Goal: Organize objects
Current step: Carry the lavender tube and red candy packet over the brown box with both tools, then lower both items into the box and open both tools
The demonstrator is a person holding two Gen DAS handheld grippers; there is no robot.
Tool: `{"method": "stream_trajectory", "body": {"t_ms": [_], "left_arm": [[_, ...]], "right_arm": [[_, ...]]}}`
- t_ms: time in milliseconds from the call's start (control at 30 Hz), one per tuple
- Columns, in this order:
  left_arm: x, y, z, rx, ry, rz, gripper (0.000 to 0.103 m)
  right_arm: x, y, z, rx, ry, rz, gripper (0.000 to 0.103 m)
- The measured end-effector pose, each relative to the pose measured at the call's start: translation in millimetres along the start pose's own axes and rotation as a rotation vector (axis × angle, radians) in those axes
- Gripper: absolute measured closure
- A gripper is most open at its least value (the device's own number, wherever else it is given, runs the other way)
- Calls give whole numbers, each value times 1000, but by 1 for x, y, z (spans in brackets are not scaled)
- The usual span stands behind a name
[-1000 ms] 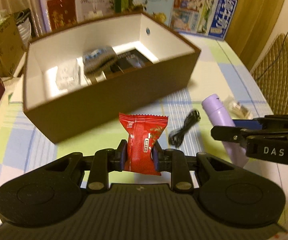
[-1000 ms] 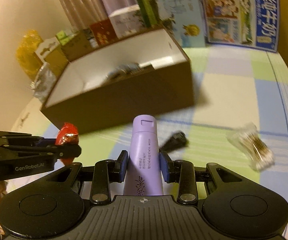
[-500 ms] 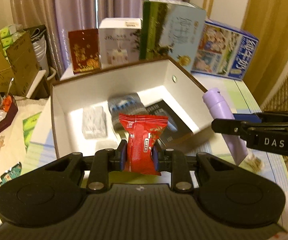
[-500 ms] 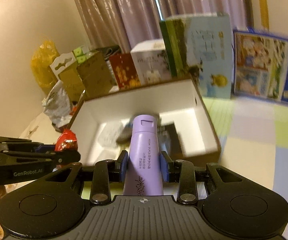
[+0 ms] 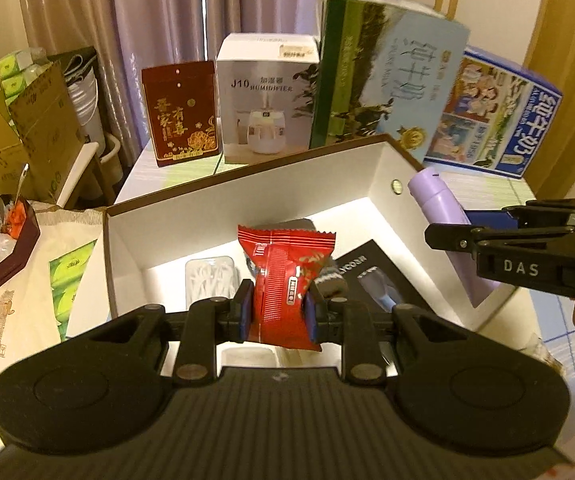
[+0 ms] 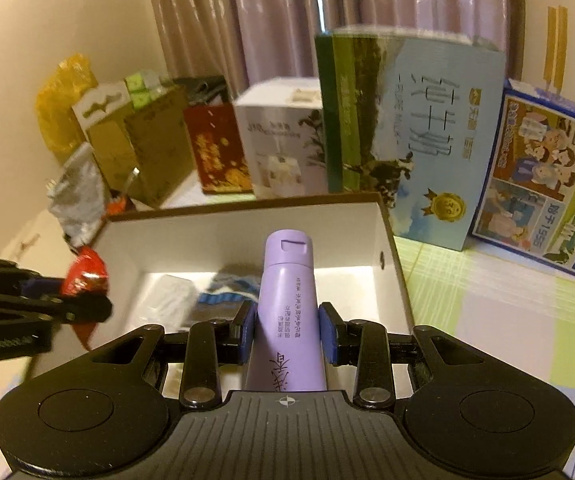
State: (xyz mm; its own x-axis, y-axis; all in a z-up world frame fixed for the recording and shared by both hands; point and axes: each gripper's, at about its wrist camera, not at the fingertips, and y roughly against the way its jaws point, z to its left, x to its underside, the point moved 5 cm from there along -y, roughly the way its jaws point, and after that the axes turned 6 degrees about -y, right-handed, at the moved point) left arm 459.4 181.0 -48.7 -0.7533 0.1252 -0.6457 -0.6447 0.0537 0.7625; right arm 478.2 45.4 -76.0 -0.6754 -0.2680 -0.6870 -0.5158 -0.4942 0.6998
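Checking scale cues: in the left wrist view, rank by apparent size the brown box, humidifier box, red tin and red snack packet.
1. brown box
2. humidifier box
3. red tin and red snack packet look alike; the packet is much nearer, so unranked.

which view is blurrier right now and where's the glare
Right wrist view: motion-smeared, worst on the left gripper and the box contents; purple tube stays sharp. Left wrist view: crisper, red packet legible, glare on the box floor.
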Motion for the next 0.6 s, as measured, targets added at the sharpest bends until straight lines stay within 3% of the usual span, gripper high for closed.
{"method": "stream_trajectory", "body": {"t_ms": [267,600], "left_arm": [[-6,-48,8,15,4,66,82],[-9,-85,15,27,16,116,82]], "right_arm": [[-4,-54,-10,78,111,72,72],[-8,-92,-15,152,253,92,72]]}}
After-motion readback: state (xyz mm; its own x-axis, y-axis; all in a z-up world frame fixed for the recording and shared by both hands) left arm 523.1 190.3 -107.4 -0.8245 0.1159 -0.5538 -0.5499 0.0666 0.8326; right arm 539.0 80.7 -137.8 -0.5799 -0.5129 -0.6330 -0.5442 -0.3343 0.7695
